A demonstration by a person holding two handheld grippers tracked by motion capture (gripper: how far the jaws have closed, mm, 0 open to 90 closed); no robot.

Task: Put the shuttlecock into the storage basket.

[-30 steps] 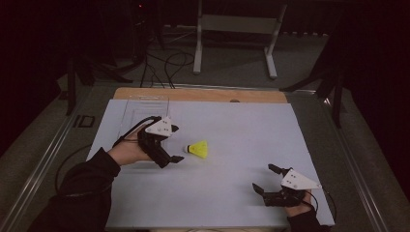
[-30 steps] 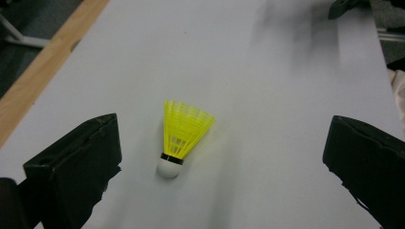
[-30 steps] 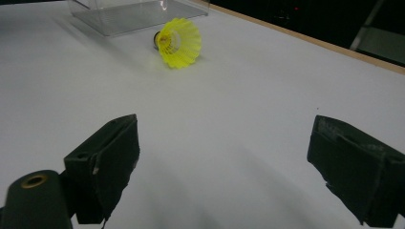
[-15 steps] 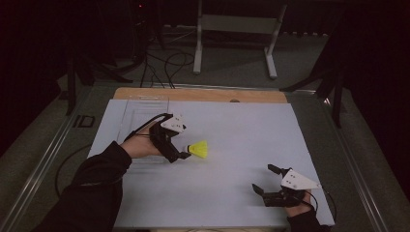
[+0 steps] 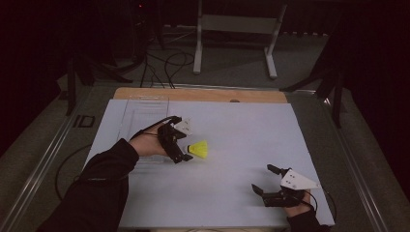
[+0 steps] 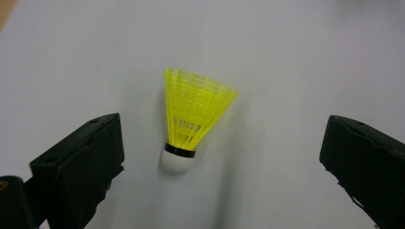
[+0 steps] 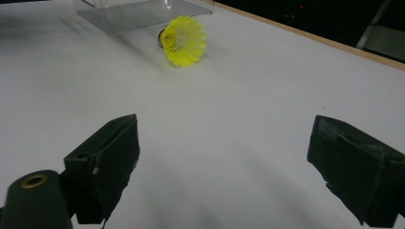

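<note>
Shuttlecock (image 6: pixel 191 119) lies between the released left tool (image 6: pixel 219 157), cork half-hidden in the right gripper view.

Place: dim lab or recording studio
Signs: white-covered surface (image 5: pixel 241 145), floor cables (image 5: pixel 169 60), metal stand (image 5: pixel 237 29) at the far side

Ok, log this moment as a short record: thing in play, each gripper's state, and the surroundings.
thing: yellow plastic shuttlecock with white cork tip, lying on its side
left gripper: open, jaws either side of the shuttlecock, not touching
right gripper: open, near the table's front right, holding nothing
surface: white table sheet
nearby: clear plastic box behind the left hand
</note>
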